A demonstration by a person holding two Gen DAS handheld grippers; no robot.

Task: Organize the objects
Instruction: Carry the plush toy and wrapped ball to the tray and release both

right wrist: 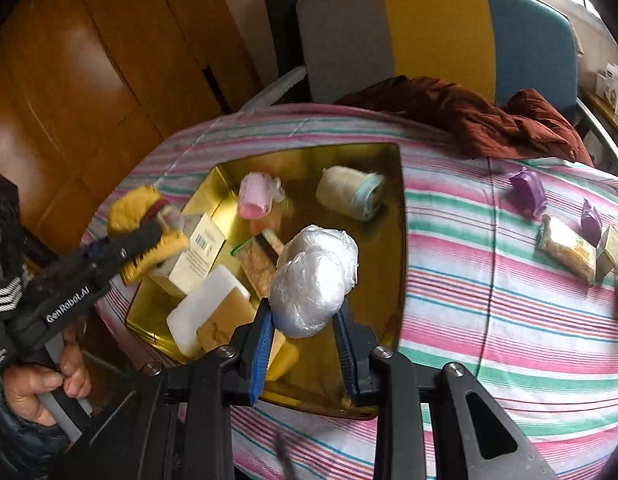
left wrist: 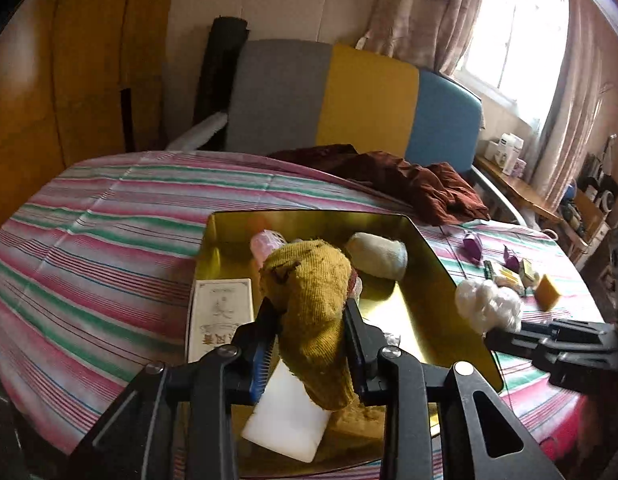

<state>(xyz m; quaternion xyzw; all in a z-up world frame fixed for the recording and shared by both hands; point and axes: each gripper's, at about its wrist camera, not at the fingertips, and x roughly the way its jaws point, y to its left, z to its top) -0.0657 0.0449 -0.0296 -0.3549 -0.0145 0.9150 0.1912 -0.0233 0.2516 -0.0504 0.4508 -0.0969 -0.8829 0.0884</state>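
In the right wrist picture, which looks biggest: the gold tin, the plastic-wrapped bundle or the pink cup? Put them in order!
1. Gold tin: biggest.
2. Plastic-wrapped bundle: next, but it sits close to the camera, so it may look larger than it is.
3. Pink cup: smallest.

"GenRobot.AI" on left gripper [right wrist: 149, 236]

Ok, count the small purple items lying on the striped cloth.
2. One purple item lies nearer the brown cloth; the other sits beside the snack packet. More may be hidden.

black claw [right wrist: 305, 344], blue pads, perhaps quilted sleeve [right wrist: 13, 432]
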